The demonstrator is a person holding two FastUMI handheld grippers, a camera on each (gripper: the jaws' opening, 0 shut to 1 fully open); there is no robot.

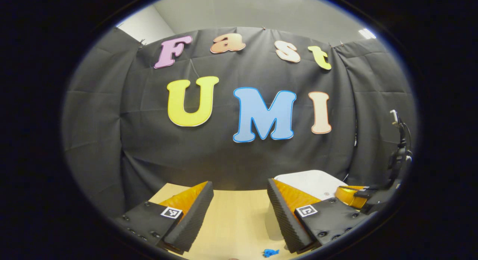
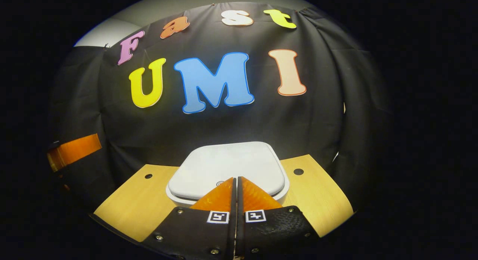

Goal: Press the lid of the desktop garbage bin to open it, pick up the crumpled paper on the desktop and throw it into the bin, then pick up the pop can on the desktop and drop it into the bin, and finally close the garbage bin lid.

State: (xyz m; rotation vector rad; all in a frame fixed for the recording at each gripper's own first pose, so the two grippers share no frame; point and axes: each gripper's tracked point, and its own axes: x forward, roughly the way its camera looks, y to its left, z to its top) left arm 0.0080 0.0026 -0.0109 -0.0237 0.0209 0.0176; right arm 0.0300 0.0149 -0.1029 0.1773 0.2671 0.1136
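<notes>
**Pressing the bin lid: right tool poised**

Hovering over the white rounded-square plastic bin lid [image 2: 227, 166], the right hand-held gripper [image 2: 236, 185] has fingers together, tips just above the lid's near edge by its small button. Bin sits toward the light wooden table's [image 2: 321, 192] far edge. Lid looks stiff, smooth, probably spring-latched: press, don't grip. Left hand-held gripper [image 1: 239, 200] fingers apart, empty, bin to its right.

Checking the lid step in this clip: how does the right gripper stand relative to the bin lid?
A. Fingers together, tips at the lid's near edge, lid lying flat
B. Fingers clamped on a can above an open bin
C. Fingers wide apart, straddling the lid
A: in the right gripper view the right gripper has its fingers together with nothing between them, tips at the near edge of the white bin lid, which lies flat.
</notes>
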